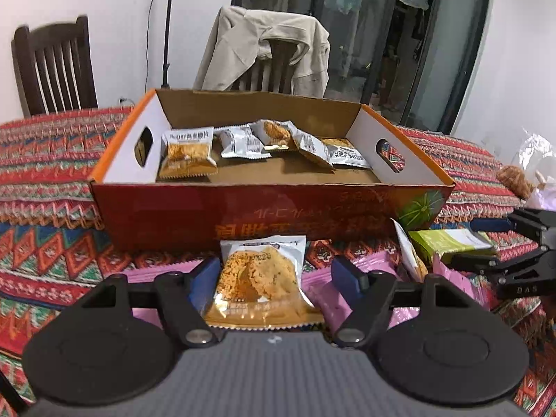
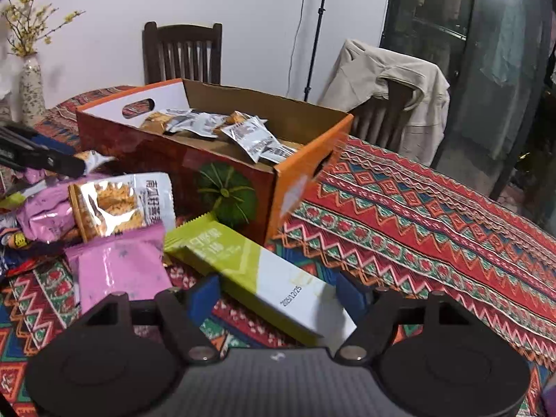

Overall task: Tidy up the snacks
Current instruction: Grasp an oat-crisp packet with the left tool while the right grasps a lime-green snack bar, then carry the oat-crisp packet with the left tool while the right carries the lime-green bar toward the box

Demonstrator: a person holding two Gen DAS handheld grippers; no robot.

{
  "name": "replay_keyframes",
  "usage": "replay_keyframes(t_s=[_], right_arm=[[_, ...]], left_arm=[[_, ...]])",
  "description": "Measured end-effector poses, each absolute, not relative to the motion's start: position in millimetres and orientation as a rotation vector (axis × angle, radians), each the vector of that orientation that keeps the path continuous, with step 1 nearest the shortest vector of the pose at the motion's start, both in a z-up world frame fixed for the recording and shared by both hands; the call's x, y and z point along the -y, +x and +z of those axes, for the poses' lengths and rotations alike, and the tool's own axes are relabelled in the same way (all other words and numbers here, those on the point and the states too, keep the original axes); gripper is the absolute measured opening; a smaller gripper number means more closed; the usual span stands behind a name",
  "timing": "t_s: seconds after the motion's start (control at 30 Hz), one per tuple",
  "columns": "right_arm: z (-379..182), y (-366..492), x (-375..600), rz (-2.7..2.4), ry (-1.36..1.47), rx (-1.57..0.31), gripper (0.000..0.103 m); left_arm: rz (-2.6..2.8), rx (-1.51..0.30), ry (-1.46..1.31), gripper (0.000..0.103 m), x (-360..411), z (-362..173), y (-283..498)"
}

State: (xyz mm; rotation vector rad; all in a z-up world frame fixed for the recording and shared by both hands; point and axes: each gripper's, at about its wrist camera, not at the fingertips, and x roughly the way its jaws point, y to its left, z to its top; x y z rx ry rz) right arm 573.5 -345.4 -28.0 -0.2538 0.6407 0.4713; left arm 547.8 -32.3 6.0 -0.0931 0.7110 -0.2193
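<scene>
Cardboard box (image 1: 243, 205) faces left view; vase (image 2: 31, 83) shows right only.

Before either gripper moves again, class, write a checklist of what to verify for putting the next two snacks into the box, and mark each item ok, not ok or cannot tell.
1. Biscuit packet sits between the left gripper fingers: ok.
2. Both left fingers press the packet: not ok, a gap shows at one.
3. Green bar sits between the right gripper fingers: ok.
4. Right fingers grip the bar: cannot tell.
5. Box has free floor in front: ok.
</scene>
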Motion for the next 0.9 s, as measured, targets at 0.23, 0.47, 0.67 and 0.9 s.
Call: replay_keyframes(t_s=[0.23,0.47,0.67,0.9], right_arm=[[-26,562,350,0.463,-0.277,-0.644,0.055],[-10,534,353,0.509,-0.342,-0.616,0.063],[-31,588,348,0.55,-0.385,-0.615,0.08],[-23,545,367,0.494,-0.219,-0.695,0.011]], left_arm=[[-0.223,-0.703,-0.145,0.047,29,9,538],[-0.215,-0.672,-0.159,0.046,21,22,508],[-0.199,-0.646,-0.214,0.046,13,35,473],[-0.171,-0.597,-0.242,0.046,-6,41,394]])
